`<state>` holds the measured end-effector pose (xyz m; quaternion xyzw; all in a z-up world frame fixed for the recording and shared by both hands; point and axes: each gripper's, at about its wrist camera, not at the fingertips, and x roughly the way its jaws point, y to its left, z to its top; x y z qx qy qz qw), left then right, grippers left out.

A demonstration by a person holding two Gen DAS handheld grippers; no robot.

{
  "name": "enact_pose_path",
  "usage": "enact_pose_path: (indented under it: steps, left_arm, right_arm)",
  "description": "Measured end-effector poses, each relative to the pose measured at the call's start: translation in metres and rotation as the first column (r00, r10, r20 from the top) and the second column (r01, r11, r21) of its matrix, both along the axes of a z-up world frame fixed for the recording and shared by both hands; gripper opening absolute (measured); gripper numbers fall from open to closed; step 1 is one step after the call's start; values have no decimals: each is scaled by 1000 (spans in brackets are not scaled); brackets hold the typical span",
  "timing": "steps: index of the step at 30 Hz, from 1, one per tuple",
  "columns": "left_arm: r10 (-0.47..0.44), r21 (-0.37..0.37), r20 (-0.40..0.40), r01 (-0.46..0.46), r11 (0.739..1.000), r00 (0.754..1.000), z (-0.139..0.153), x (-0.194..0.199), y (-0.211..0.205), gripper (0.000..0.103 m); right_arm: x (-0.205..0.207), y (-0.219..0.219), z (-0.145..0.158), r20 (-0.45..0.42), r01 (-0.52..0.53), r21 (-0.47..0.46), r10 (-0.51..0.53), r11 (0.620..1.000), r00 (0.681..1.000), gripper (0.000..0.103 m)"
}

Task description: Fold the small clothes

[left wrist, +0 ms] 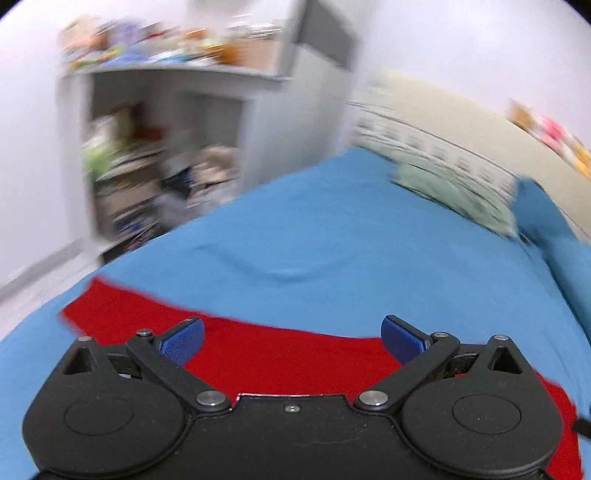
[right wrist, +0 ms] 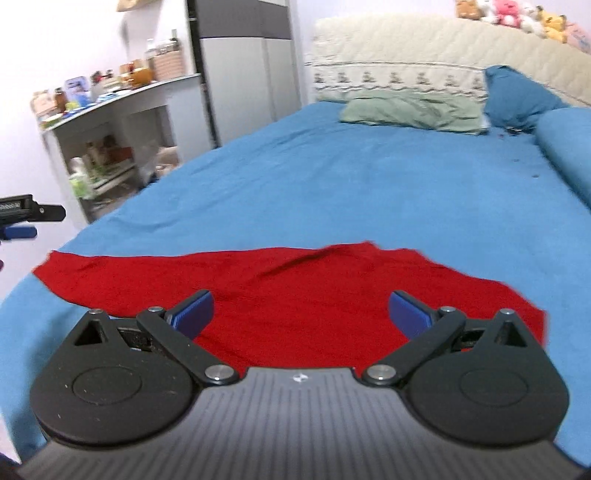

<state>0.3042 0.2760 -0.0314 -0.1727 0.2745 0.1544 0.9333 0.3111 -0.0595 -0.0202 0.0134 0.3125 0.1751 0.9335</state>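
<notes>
My left gripper (left wrist: 291,339) and right gripper (right wrist: 301,312) both gape wide, holding nothing. The flat red knit garment (right wrist: 295,291) lies at 6 o'clock on the blue bedsheet (right wrist: 332,192), apparently folded once (further folds probably remain).

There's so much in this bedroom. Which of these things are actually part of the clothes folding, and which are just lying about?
Part of the job:
- red garment, spread on the blue bed sheet
- left gripper, open, empty
- right gripper, open, empty

Just lying about:
- green pillow
- cluttered shelf unit
- plush toys on the headboard
- grey wardrobe
</notes>
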Motion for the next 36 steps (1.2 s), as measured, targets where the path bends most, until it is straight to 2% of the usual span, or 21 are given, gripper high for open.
enact_pose_path:
  steps: [2,6,8,10,12,13,15,18,19,20,21,22,26,28,31,33,36]
  left_arm:
    - [96,-53,-5,-96,994,995,-15,-11,37,103]
    - [244,-146,-64,-250,957,968,-49,-26,101,98]
    - [289,-205,-118,-308,929,950,-68,-27,128,88]
    - [300,-268,-141,-328,906,943,-82,-25,146,80]
    - [293,-305,-155,-328,894,943,-91,-12,153,72]
    - [286,-315,-158,-323,893,945,-94,-6,156,63]
    - [285,-311,-164,-323,894,944,-98,4,158,60]
    - [296,-270,-163,-331,904,941,-104,18,155,49]
    - [301,-255,-164,-336,907,939,-106,21,156,37]
    - [310,-236,-166,-343,909,936,-107,24,155,13]
    - [321,-217,-171,-353,910,932,-108,24,154,3]
    - [325,-209,-166,-355,911,931,-108,24,151,4]
    - [303,-131,-114,-317,939,946,-89,25,134,4]
    - [267,-124,-69,-274,954,961,-69,26,119,4]
    - [169,-91,-2,-169,981,986,-32,33,82,4]
    - [73,-66,45,-70,995,996,-5,42,47,4]
    - [-98,-12,96,100,995,990,26,63,-25,4]
  right_arm:
    - [5,19,-3,-8,-21,10,21,1000,1000,103]
    - [15,53,-16,-51,-63,35,65,997,997,103]
    - [17,64,-22,-65,-79,28,80,997,995,103]
    - [20,73,-28,-74,-95,16,96,995,993,103]
    - [22,81,-35,-81,-106,2,106,994,991,103]
    - [23,83,-39,-84,-110,-4,109,994,990,103]
    - [24,87,-44,-90,-113,-11,112,994,990,103]
    - [28,93,-52,-98,-118,-15,116,993,988,103]
    - [28,94,-54,-100,-119,-17,116,993,988,103]
    - [29,93,-56,-101,-118,-18,116,993,988,103]
    - [29,92,-57,-102,-117,-18,114,993,988,103]
    - [30,91,-58,-103,-115,-17,113,993,988,103]
    - [30,81,-57,-99,-101,-9,100,995,990,103]
    - [28,71,-54,-92,-87,-5,87,996,992,103]
    - [24,53,-44,-82,-50,22,51,999,995,103]
    - [18,39,-36,-68,-17,28,19,999,997,103]
    - [11,13,-21,-49,33,46,-31,998,998,103]
